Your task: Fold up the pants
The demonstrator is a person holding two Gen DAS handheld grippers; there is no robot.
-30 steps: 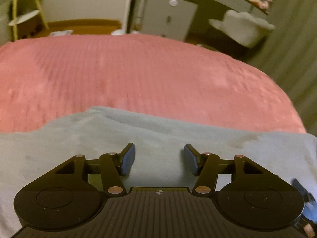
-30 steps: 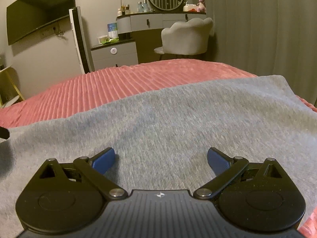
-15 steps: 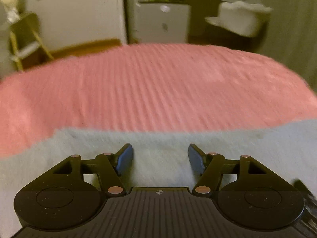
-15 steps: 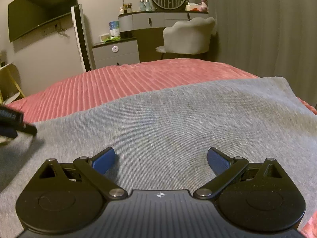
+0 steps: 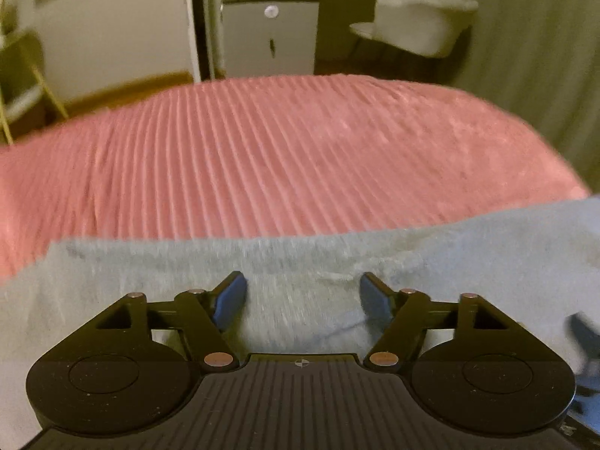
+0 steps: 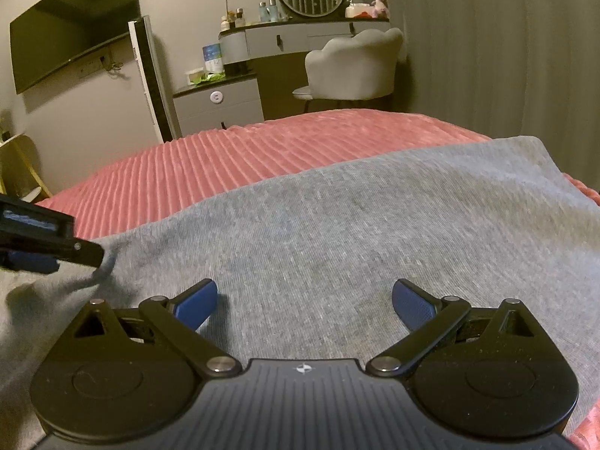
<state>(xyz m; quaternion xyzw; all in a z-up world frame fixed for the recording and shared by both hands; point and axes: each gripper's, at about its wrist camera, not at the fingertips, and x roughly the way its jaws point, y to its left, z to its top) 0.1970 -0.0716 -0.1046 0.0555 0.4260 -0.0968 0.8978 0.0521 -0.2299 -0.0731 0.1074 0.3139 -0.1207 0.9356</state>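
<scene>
Pants (image 6: 337,247) lie flat on the bed (image 6: 232,161), w/ bare bed beyond their far edge. Right claw (image 6: 304,302) sits over the pants mid-cloth; left claw (image 5: 303,296) is over them too, near their far edge, just left of the right one. Behind the bed: cabinet (image 6: 219,110) at centre, chair (image 6: 352,63) to its right, curtain (image 6: 498,48) further right. TV (image 6: 71,26) on the wall at left.

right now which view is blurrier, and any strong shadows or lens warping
Left wrist view: motion-blurred, the grey pants and pink bedspread smeared. Right wrist view: sharp, the left gripper casting a dark shadow on the pants. Both views: fisheye bending, dim warm light.
</scene>
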